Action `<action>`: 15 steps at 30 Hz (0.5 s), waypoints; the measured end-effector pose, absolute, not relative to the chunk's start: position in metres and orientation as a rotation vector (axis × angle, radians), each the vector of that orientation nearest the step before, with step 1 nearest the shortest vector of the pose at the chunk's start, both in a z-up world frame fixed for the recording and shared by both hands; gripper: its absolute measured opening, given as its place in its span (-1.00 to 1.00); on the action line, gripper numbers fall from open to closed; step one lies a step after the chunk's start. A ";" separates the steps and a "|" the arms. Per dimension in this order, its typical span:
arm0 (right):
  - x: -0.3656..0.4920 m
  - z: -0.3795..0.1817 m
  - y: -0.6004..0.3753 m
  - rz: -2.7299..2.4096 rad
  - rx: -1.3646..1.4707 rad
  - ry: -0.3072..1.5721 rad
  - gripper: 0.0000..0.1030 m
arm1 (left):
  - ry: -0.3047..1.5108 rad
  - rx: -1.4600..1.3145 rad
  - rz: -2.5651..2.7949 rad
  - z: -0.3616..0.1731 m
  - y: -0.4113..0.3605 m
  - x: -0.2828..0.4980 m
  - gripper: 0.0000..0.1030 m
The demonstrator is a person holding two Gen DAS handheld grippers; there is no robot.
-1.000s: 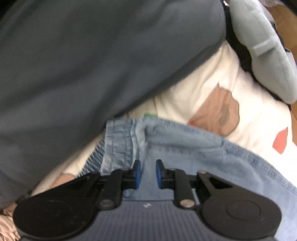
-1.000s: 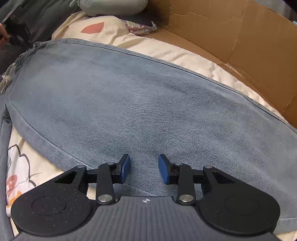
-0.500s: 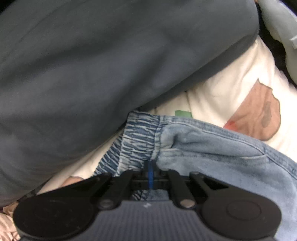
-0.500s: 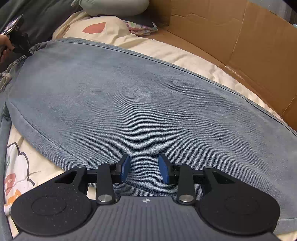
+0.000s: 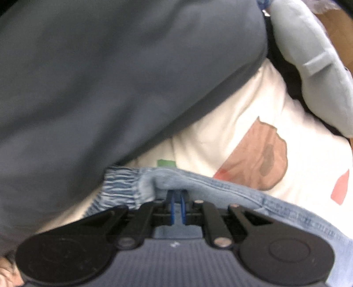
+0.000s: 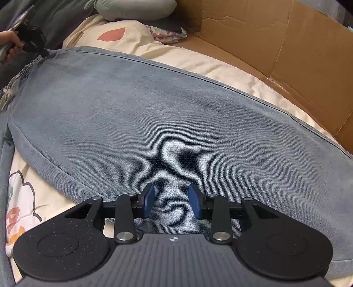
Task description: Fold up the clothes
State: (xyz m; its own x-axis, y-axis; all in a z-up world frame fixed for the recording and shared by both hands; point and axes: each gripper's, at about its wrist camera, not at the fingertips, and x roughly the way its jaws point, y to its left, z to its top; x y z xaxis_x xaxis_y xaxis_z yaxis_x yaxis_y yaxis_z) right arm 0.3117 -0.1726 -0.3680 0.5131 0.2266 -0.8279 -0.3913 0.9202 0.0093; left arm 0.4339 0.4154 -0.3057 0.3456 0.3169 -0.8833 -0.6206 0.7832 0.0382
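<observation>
Light blue jeans (image 6: 154, 110) lie spread flat on a cream patterned bedsheet (image 6: 26, 198). In the left wrist view the elastic waistband (image 5: 123, 187) bunches at the corner. My left gripper (image 5: 176, 198) pinches a denim fold there; its blue pads stand almost together, opening slightly with cloth between them. In the right wrist view that gripper (image 6: 45, 53) shows at the far waist corner, held by a hand (image 6: 11, 42). My right gripper (image 6: 171, 203) hovers open over the near leg, with only flat denim below its pads.
A large dark grey cloth (image 5: 110, 77) fills the upper left of the left wrist view. A pale grey-green pillow (image 6: 132, 8) lies at the head of the bed. An open cardboard box (image 6: 275, 44) stands along the right side. A drawstring (image 6: 7, 97) hangs at the waistband.
My left gripper went from open to shut on the waistband corner, and the denim fold now covers its tips. The right gripper has not moved.
</observation>
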 end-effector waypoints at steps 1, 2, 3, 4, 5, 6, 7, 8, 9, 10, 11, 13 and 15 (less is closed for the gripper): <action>0.312 -0.368 -0.173 0.376 -0.190 0.963 -0.22 | 1.056 -0.332 0.629 -0.311 0.415 0.437 -0.84; 0.312 -0.368 -0.173 0.378 -0.191 0.964 -0.22 | 1.059 -0.328 0.646 -0.316 0.416 0.440 -0.87; 0.312 -0.368 -0.173 0.380 -0.190 0.964 -0.22 | 1.060 -0.325 0.658 -0.320 0.417 0.442 -0.90; 0.312 -0.368 -0.173 0.380 -0.190 0.962 -0.22 | 1.060 -0.318 0.673 -0.324 0.417 0.443 -0.95; 0.312 -0.368 -0.173 0.381 -0.190 0.959 -0.22 | 1.059 -0.312 0.688 -0.327 0.418 0.445 -0.94; 0.311 -0.369 -0.173 0.381 -0.192 0.955 -0.22 | 1.056 -0.308 0.699 -0.329 0.416 0.446 -0.94; 0.310 -0.369 -0.173 0.382 -0.194 0.952 -0.22 | 1.056 -0.304 0.710 -0.330 0.415 0.448 -0.94; 0.310 -0.369 -0.174 0.383 -0.193 0.950 -0.22 | 1.063 -0.296 0.722 -0.330 0.412 0.451 -0.94; 0.310 -0.370 -0.174 0.383 -0.192 0.949 -0.22 | 1.070 -0.288 0.733 -0.329 0.409 0.453 -0.95; 0.310 -0.370 -0.175 0.383 -0.190 0.948 -0.22 | 1.076 -0.282 0.741 -0.327 0.407 0.456 -0.95; 0.310 -0.370 -0.175 0.384 -0.189 0.948 -0.22 | 1.083 -0.283 0.740 -0.320 0.406 0.458 -0.95; 0.310 -0.370 -0.175 0.383 -0.185 0.950 -0.22 | 1.092 -0.286 0.735 -0.307 0.404 0.462 -0.92; 0.311 -0.369 -0.174 0.376 -0.179 0.955 -0.21 | 1.088 -0.275 0.709 -0.289 0.402 0.463 -0.81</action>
State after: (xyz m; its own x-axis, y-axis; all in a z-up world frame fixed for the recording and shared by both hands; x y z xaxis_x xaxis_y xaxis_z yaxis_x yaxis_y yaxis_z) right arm 0.3110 -0.1743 -0.3693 0.5195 0.2333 -0.8220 -0.3893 0.9210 0.0153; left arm 0.4628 0.4021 -0.2890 0.2733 0.3895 -0.8795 -0.6471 0.7510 0.1316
